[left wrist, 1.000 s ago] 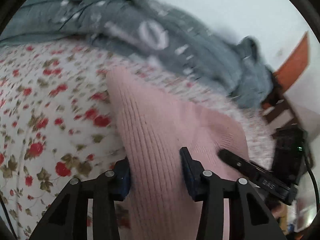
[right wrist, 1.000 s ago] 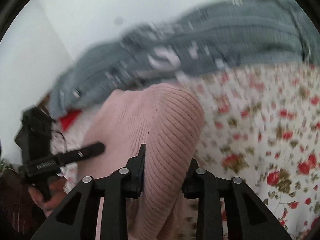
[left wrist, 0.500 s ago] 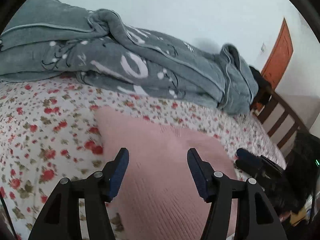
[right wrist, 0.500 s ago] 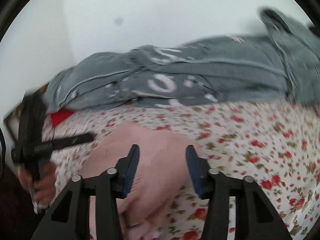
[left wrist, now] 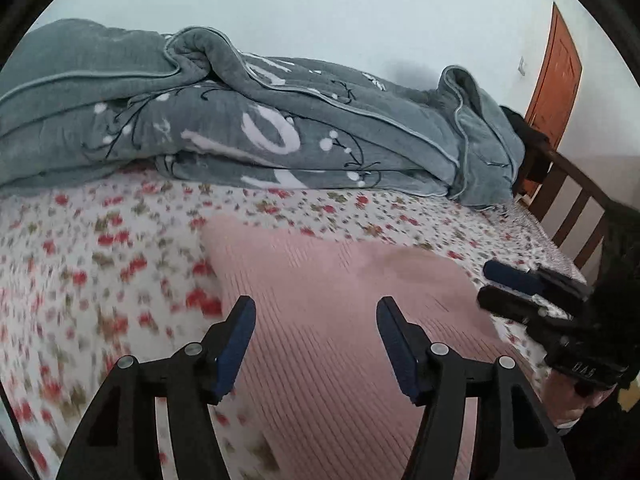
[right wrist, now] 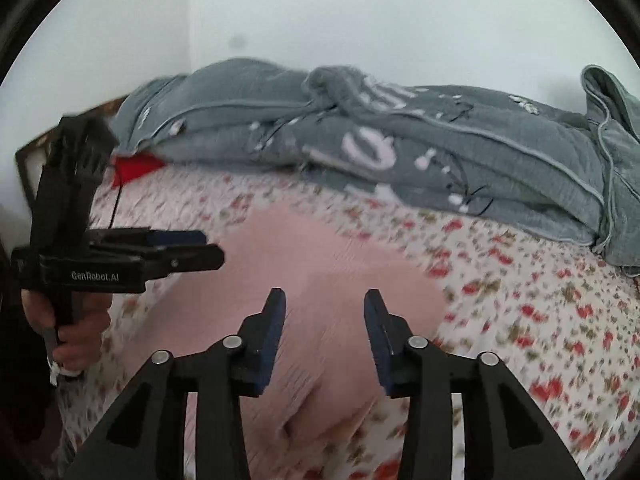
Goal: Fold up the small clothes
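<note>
Both tools' jaws just opened off pink ribbed garment, now lying flat, left tool and right tool released

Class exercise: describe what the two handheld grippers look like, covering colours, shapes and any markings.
Each is black plastic: the left gripper and right gripper have two angular fingers with silver rivets and dark blue pads. Seen from the right wrist, the left one's body reads "GenRobot.AI" in white.

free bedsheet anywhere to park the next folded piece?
Bare floral sheet lies left of the pink knit garment, bounded behind by the grey blanket. More bare sheet to the garment's right, below the blanket. The sheet's middle is taken by the garment; both open grippers hover there.
</note>
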